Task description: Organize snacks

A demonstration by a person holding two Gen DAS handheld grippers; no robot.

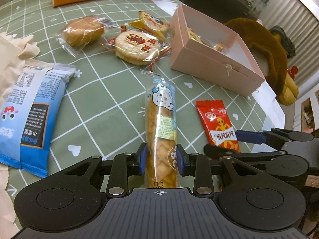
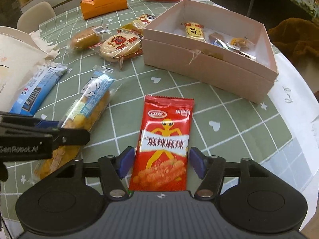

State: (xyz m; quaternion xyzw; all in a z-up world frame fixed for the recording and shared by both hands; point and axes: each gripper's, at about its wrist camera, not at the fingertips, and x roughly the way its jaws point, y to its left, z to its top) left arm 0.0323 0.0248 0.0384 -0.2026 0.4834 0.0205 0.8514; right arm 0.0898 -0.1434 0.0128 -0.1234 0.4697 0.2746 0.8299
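Both grippers straddle their snacks lengthwise — the left gripper (image 1: 161, 157) has its fingers clenched on the long twist-snack pack (image 1: 161, 131), the right gripper (image 2: 161, 160) sits released around the red packet (image 2: 163, 145) on the desk — pink box (image 2: 209, 67) waiting upper right.

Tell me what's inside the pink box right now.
The pink box holds a few small wrapped snacks: a yellow packet and smaller wrapped pieces beside it. Its near wall hides part of the floor, so more could be there.
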